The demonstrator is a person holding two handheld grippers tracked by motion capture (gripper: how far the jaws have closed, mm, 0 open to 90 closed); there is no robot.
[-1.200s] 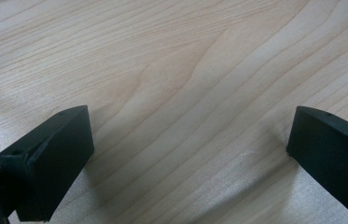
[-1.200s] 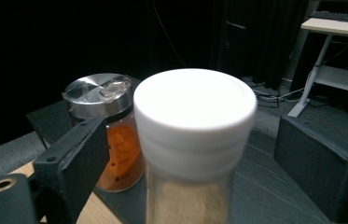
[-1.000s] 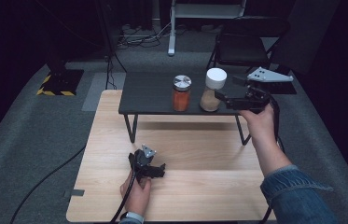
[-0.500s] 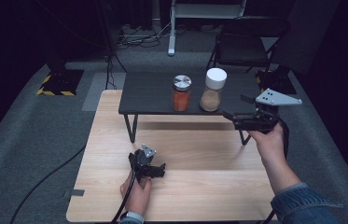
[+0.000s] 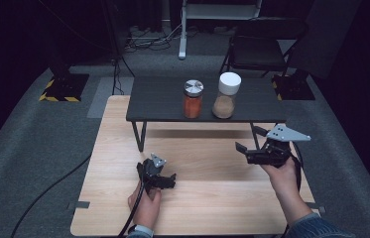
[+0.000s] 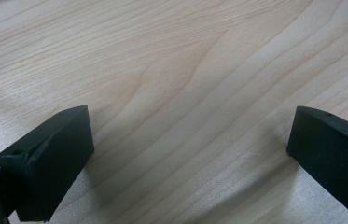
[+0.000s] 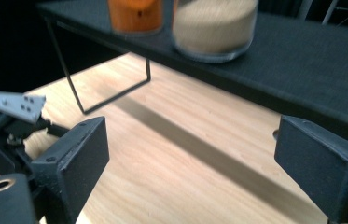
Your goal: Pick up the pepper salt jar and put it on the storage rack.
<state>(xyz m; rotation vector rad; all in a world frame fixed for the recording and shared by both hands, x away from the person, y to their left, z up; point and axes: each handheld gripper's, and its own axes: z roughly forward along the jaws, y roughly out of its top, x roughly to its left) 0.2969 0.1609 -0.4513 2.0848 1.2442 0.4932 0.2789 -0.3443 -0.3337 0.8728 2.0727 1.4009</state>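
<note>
Two jars stand side by side on a low black shelf (image 5: 162,99): a jar of orange powder with a metal lid (image 5: 193,99) and a jar of tan powder with a white lid (image 5: 226,95). The right gripper view looks up at the bottoms of the orange jar (image 7: 135,14) and the tan jar (image 7: 214,28). My right gripper (image 5: 241,150) hovers low over the wooden table (image 5: 207,208), in front of the shelf's right end, open and empty. My left gripper (image 5: 168,179) rests on the wood at the front left, open, with bare wood between its jaws (image 6: 185,140).
The shelf's thin black legs (image 5: 139,136) stand on the table near its back. A dark chair (image 5: 264,44) and a white stand (image 5: 183,29) are on the grey carpet behind. Cables trail from both grippers toward the table's front edge.
My right gripper came away from the tan jar on the shelf, moving down and toward the front to just above the table. The jar stays on the shelf. My left gripper has not moved.
</note>
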